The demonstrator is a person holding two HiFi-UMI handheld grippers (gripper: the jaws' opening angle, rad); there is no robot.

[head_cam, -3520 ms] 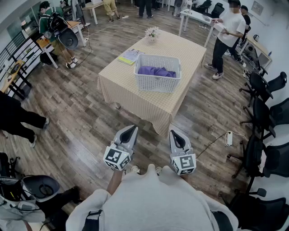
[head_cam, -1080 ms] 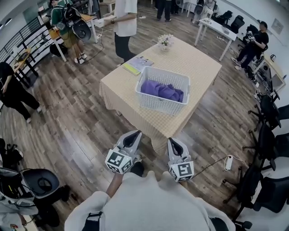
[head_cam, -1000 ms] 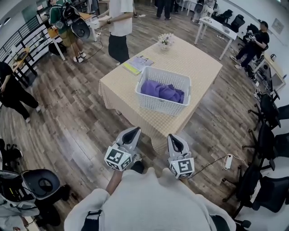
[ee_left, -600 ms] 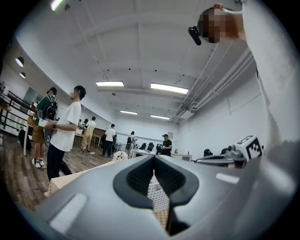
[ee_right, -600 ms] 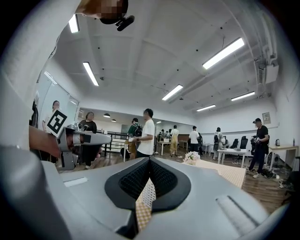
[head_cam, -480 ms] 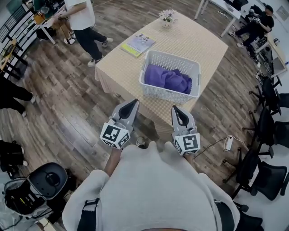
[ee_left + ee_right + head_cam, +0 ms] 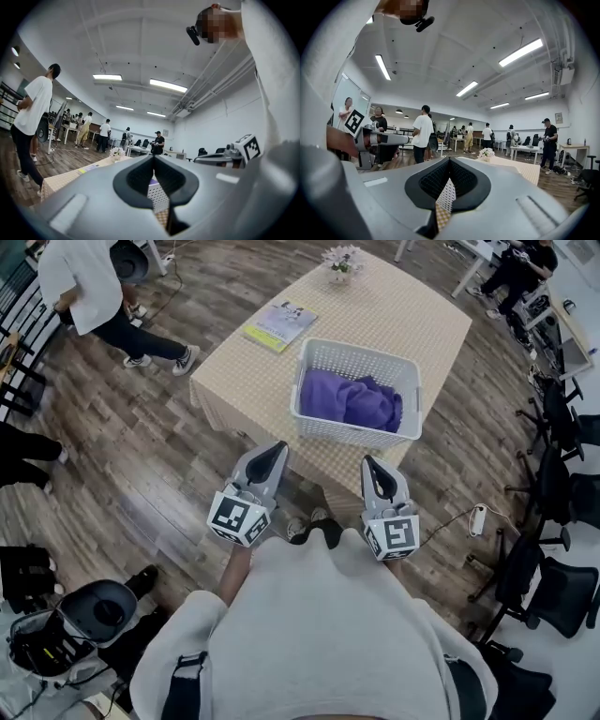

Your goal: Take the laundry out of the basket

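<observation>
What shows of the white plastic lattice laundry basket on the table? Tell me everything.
The white plastic lattice laundry basket is rectangular, with perforated walls and a solid rim. It stands upright, open side up, on the beige checked tablecloth, near the table edge closest to the person. Inside it lies crumpled purple laundry. Nothing else touches it.

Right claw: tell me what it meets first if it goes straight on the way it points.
Probably the near wall of the white laundry basket, seen dead ahead past the shut right claw, just above the checked tablecloth. Depth is unclear; the cloth's edge could come first.
</observation>
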